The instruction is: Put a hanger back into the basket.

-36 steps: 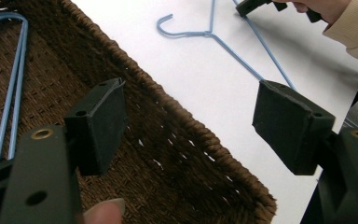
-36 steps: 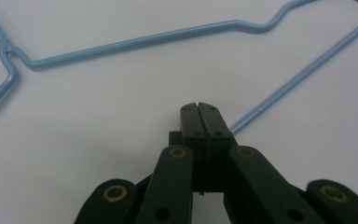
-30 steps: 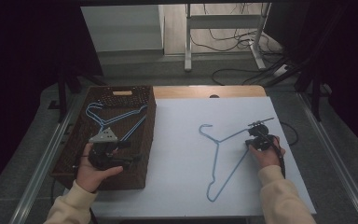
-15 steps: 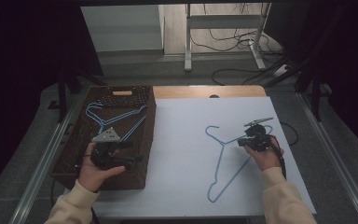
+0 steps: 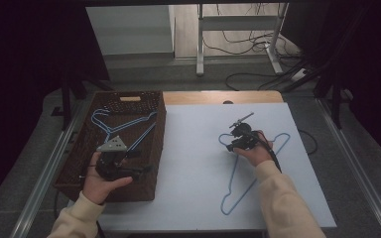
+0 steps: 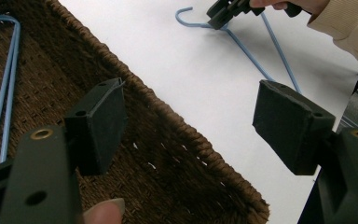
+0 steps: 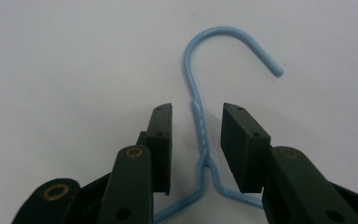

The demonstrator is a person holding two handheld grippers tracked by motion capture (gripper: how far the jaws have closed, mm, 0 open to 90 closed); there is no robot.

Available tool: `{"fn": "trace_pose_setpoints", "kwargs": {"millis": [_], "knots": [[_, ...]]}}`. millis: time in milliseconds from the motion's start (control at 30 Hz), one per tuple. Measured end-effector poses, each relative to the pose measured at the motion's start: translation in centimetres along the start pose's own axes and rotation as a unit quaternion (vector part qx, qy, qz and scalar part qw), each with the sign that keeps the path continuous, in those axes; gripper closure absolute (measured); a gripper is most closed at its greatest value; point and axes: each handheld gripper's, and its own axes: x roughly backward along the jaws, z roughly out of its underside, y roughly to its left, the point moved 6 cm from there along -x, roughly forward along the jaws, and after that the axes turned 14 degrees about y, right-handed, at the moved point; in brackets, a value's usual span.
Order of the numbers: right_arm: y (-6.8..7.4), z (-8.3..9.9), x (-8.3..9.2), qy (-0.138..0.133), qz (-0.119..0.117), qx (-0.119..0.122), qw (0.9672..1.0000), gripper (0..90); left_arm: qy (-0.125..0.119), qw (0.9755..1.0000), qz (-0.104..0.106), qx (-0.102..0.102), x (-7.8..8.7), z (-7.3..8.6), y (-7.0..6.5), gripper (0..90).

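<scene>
A blue wire hanger [image 5: 238,188] lies flat on the white table sheet, its hook [image 7: 223,35] pointing left. My right gripper [image 5: 231,144] is low over the hanger's twisted neck. In the right gripper view the gripper [image 7: 196,119] is open, with the neck [image 7: 200,130] between the pads and a gap on both sides. Up to 3 more blue hangers [image 5: 110,124] lie in the brown wicker basket [image 5: 159,129] at the left. My left gripper [image 5: 140,162] hovers over the basket's near right part. It is wide open and holds nothing [image 6: 189,107].
The basket's woven rim [image 6: 168,140] runs diagonally under the left jaws. A white sheet [image 5: 193,163] covers the table, with a wooden strip [image 5: 218,96] at its far edge. A cable [image 5: 273,158] trails from the right gripper. Cables and metal legs are on the floor beyond.
My right gripper has slid left along the hanger to its neck beside the hook. The hanger shifted slightly on the sheet. The left gripper has hardly moved.
</scene>
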Motion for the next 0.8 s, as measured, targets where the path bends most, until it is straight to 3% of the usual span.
{"fn": "trace_pose_setpoints", "kwargs": {"millis": [100,300,467,567,633,800], "knots": [[-0.2,0.0,-0.7,0.027,0.009,0.009,0.9996,67.0,-0.001,1.0000,0.000,0.002,0.0,0.1,0.1,25.4],[-0.1,-0.1,-0.7,0.035,0.010,0.025,0.9990,85.4,0.000,1.0000,-0.001,0.002,0.0,0.1,0.0,25.4],[0.2,-0.3,-0.7,0.048,0.023,0.046,0.9975,86.3,0.002,1.0000,-0.001,-0.001,-0.2,0.0,-0.2,25.4],[0.4,-0.2,-0.5,0.034,0.041,0.045,0.9976,86.4,0.003,1.0000,0.000,-0.004,-0.3,-0.1,-0.4,25.5],[0.7,-0.2,0.1,0.021,0.038,0.045,0.9980,86.4,0.003,0.9999,0.001,-0.009,-0.5,-0.5,-0.9,25.5],[1.5,0.0,2.0,-0.013,0.045,0.049,0.9977,86.4,0.014,0.9992,0.006,-0.037,-1.7,-2.2,-3.4,25.5]]}}
